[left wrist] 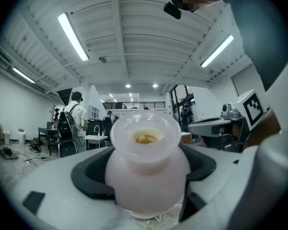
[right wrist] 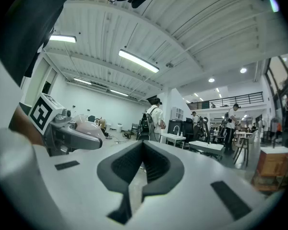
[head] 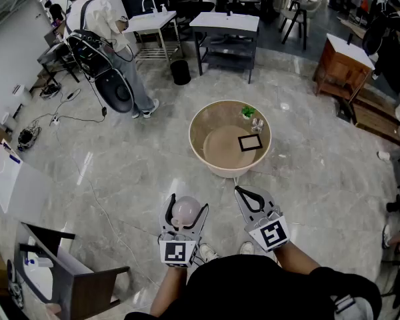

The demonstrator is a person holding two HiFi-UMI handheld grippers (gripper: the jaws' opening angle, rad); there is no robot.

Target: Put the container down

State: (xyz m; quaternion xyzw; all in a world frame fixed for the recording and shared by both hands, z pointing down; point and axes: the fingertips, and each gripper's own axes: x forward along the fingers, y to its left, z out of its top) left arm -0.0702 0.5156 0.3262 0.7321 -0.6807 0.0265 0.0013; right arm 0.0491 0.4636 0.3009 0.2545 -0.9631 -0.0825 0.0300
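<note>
My left gripper [head: 185, 213] is shut on a pale pink, round-bodied container [head: 186, 210] with a wide open neck, held level low in front of me. In the left gripper view the container [left wrist: 149, 169] fills the space between the black pads [left wrist: 89, 174], and something yellowish shows inside its mouth. My right gripper [head: 241, 192] hangs beside it to the right, shut and empty; in its own view the jaws [right wrist: 143, 145] meet at the tips. A round beige table [head: 207, 153] stands on the floor just ahead of both grippers.
On the round table lie a black-framed card [head: 250, 143] and a small green plant [head: 248, 112]. A person with a backpack [head: 97, 25] stands far left. Grey tables [head: 224, 24] and a wooden cabinet [head: 344, 60] line the back. A chair [head: 60, 272] stands at lower left.
</note>
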